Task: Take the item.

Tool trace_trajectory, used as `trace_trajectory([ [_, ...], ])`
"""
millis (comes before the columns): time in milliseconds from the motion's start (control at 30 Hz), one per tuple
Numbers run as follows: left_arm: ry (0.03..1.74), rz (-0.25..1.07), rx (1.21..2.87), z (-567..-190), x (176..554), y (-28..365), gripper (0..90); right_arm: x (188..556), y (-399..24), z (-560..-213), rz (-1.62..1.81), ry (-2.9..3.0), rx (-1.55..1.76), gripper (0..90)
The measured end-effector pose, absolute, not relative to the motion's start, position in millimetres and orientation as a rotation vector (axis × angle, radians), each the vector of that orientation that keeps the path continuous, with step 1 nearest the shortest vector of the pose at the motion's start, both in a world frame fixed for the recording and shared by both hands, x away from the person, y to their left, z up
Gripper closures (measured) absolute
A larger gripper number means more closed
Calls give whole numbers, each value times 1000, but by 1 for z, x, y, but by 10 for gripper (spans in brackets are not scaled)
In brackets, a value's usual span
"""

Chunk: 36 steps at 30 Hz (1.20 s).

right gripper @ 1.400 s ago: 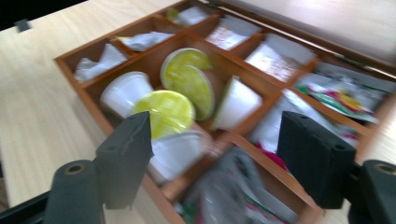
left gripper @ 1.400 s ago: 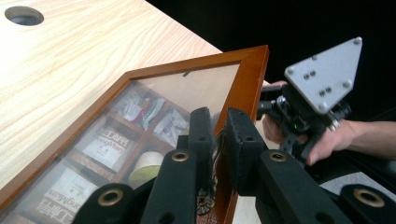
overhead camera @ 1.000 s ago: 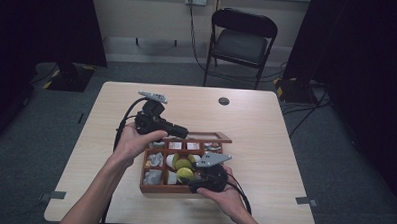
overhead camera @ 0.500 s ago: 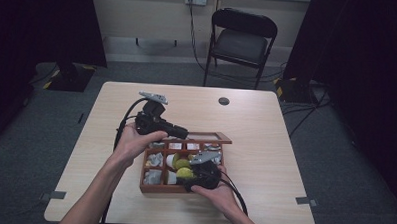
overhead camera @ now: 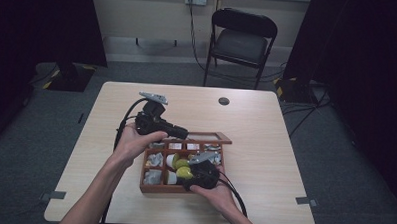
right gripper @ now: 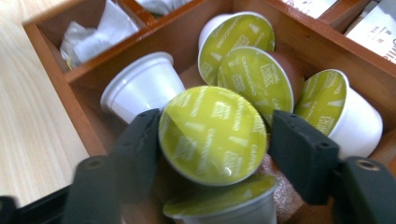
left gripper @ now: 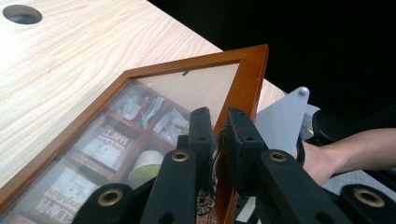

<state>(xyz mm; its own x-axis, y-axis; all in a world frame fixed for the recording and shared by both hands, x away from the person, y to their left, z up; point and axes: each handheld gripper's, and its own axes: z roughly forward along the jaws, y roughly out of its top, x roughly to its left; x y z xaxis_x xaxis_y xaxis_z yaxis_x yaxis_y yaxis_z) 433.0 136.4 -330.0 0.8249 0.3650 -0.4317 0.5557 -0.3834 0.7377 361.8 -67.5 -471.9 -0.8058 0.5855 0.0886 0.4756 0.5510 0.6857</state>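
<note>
A wooden compartment box sits on the table near the person. My left gripper is shut on the wooden frame of its glass lid and holds the lid raised. In the left gripper view the jaws pinch that lid frame. My right gripper reaches into a middle compartment. Its jaws have just been closing and now clasp a capsule with a yellow-green foil top, tilted above the other capsules.
More green-topped capsules and a white one lie in the same compartment. Sachets and labelled packets fill neighbouring ones. A cable hole marks the table's far side, and a folding chair stands beyond.
The right gripper has edged slightly left into the capsule compartment. The left hand and the raised lid have stayed put.
</note>
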Motion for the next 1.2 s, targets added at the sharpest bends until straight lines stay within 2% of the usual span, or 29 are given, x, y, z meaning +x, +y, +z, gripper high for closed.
trace_trajectory([
  [433, 679, -235, 2014, -330, 432, 136, 812, 361, -68, -471, 1105, 2624, 896, 411],
  [867, 677, -235, 2018, -330, 433, 136, 812, 366, -62, -474, 1051, 2660, 930, 359],
  [1200, 676, -232, 2022, -330, 432, 136, 812, 368, -61, -474, 1011, 2684, 928, 400],
])
